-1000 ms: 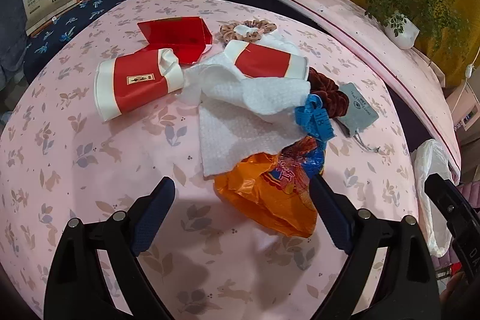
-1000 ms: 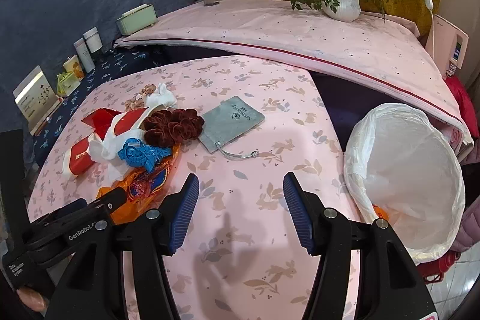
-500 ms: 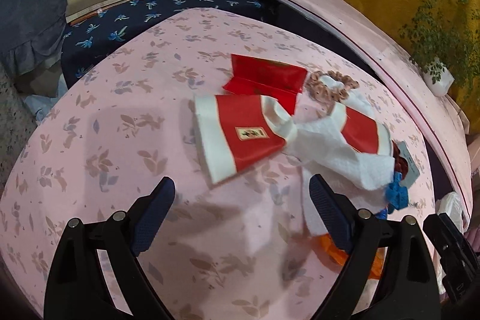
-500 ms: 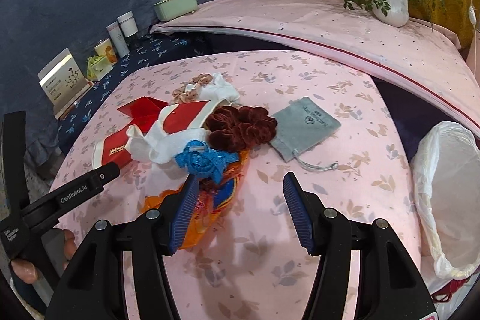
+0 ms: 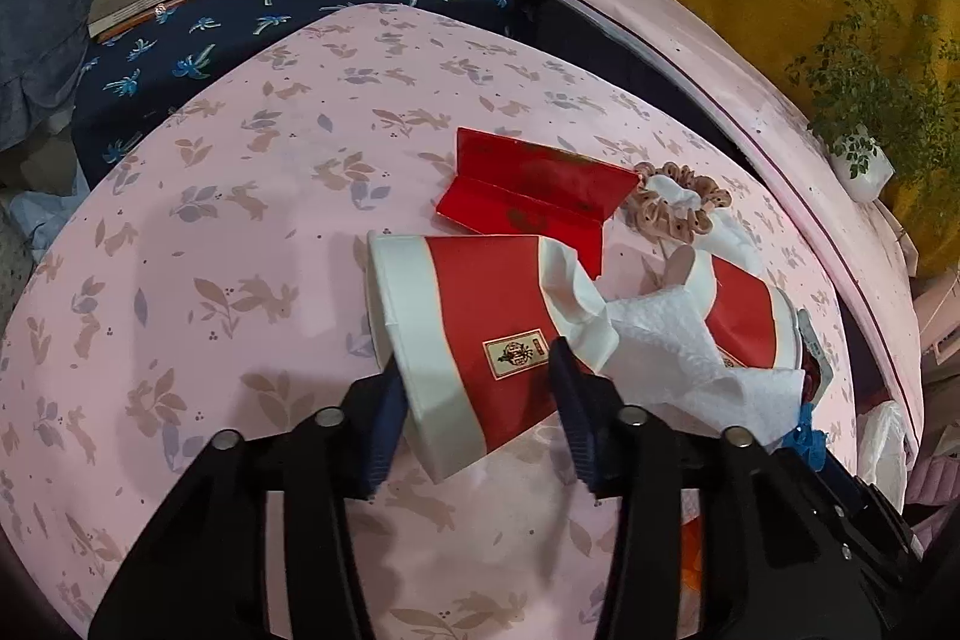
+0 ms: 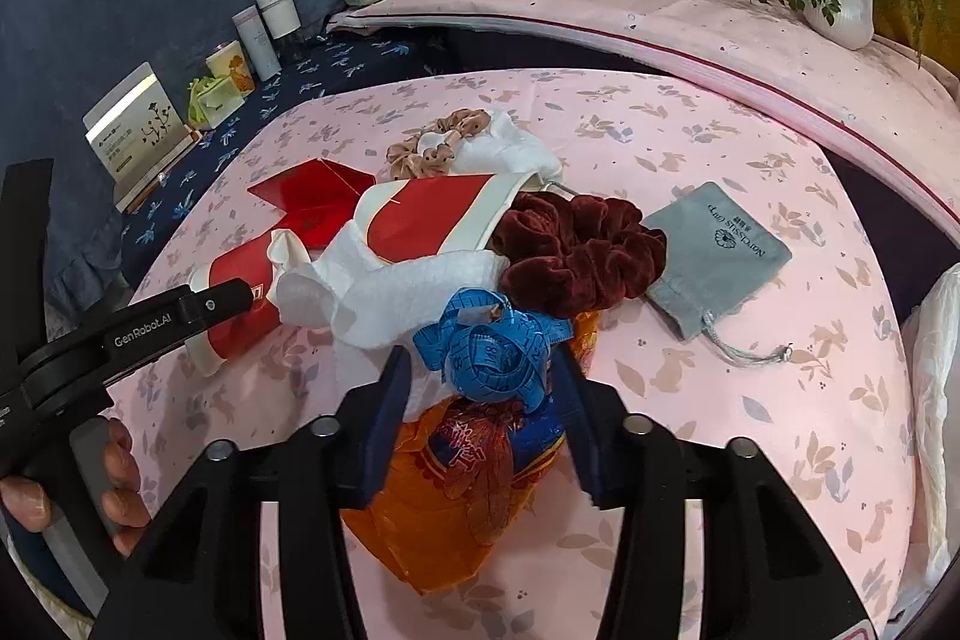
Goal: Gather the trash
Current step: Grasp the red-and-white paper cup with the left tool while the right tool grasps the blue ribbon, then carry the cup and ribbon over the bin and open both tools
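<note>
The trash lies in a loose heap on the pink rabbit-print tablecloth [image 5: 252,196]: two crushed red-and-white paper cups, a white paper towel [image 5: 678,346], a folded red card [image 5: 534,196] and an orange snack wrapper [image 6: 456,496]. The left gripper [image 5: 474,400] has just been closing, and its jaws now straddle the nearer paper cup [image 5: 474,316], which lies on its side; the left pad touches the cup's white rim band and the right one sits against its red wall, so the cup looks pinched. The second paper cup [image 5: 744,316] lies just beyond, partly under the towel. The right gripper [image 6: 480,394] has also just been closing; between its jaws sit a bundled blue measuring tape [image 6: 486,346] and the top of the wrapper, but whether the pads actually press on either cannot be told. A dark red scrunchie [image 6: 576,250] touches the tape's far side, a grey drawstring pouch [image 6: 720,250] lies just beside it, and a pale pink scrunchie [image 6: 432,142] rests farther back. A white bin liner [image 6: 936,370] shows at the right edge of the right wrist view.
</note>
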A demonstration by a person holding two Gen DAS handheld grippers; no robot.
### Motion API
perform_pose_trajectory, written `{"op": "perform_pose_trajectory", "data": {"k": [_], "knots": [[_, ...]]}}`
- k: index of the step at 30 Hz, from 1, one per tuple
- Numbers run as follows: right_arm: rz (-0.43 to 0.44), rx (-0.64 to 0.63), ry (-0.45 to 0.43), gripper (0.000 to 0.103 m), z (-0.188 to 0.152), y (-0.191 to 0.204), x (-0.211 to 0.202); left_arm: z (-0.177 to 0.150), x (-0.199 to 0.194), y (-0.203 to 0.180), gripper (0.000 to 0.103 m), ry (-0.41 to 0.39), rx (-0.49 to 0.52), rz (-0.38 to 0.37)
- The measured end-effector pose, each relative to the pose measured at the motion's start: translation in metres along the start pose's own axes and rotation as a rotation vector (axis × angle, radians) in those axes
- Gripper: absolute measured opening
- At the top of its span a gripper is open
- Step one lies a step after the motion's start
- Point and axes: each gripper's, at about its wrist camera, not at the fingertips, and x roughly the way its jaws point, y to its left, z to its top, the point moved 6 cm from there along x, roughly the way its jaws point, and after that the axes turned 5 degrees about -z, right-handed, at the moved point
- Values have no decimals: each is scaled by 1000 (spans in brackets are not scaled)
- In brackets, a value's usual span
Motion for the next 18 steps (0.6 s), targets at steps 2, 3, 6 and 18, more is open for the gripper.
{"op": "perform_pose_trajectory", "data": {"k": [2,3,6,18], "knots": [[0,-6,0,25,-1,1,0,-1,0,-2,25,3,-1,-5],[-1,-9,-1,22,-2,1,0,-2,-1,-3,22,2,-2,-9],[-3,-11,-20,18,-2,-1,-7,-4,-7,-7,16,-9,0,-18],[-12,40,-128,14,10,-36,-61,-3,-57,-60,2,-95,67,-52]]}}
